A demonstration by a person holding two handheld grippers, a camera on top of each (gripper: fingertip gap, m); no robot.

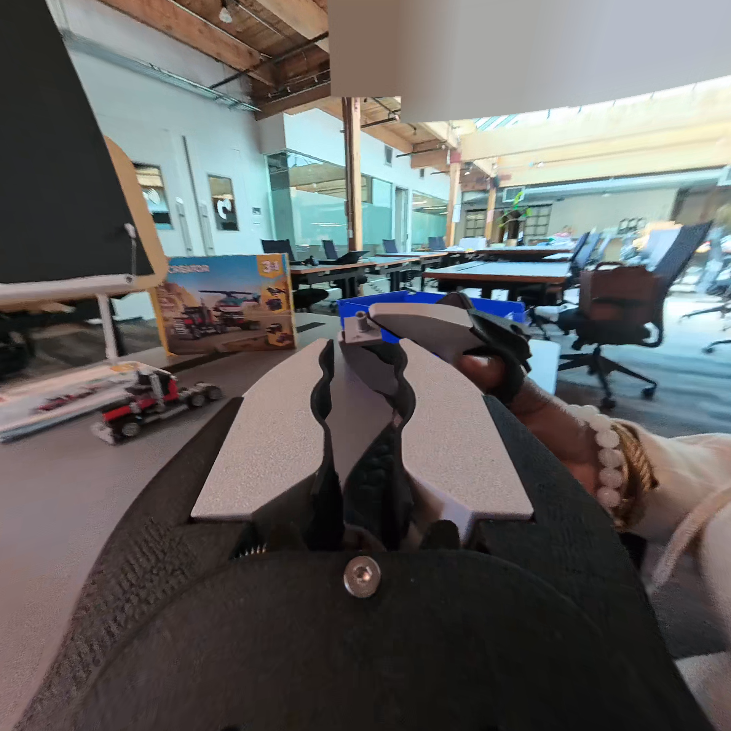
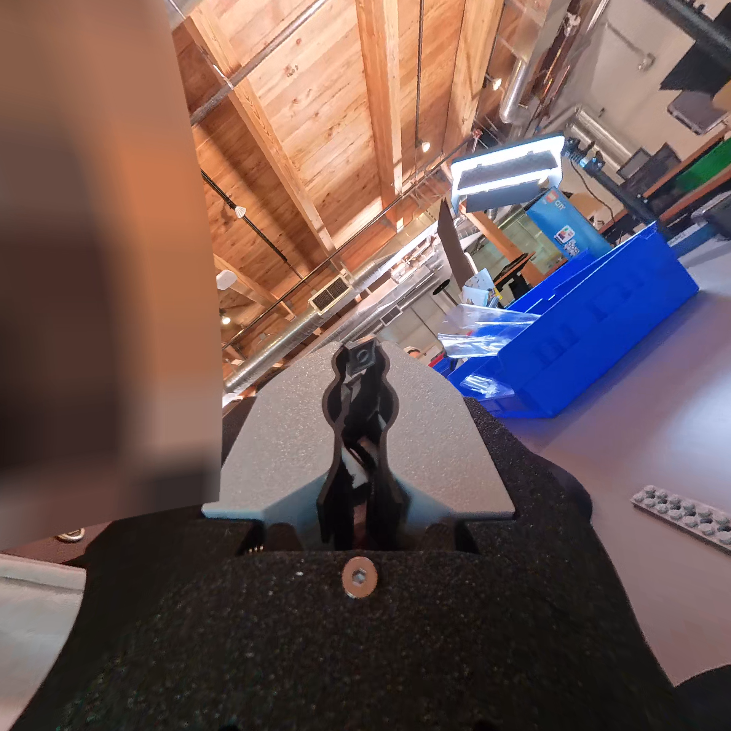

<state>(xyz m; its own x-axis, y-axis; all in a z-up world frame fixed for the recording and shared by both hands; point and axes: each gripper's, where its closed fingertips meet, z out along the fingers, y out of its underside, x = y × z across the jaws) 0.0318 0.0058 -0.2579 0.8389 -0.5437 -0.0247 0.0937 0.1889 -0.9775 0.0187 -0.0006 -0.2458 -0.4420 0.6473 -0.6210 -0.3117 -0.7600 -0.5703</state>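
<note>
Pinching a small grey plate (image 2: 362, 360), right jaws; left jaws parted.

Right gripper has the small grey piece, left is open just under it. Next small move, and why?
Probably ease the left gripper up and forward so its open fingers bracket the small grey square plate with a stud, then close. The right gripper pinches that plate at its fingertips, and the plate sits just beyond the left fingertips, untouched.

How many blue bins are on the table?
1: the blue bin sits on the far side of the grey table, also visible behind the right claw. Others may be hidden.
</note>
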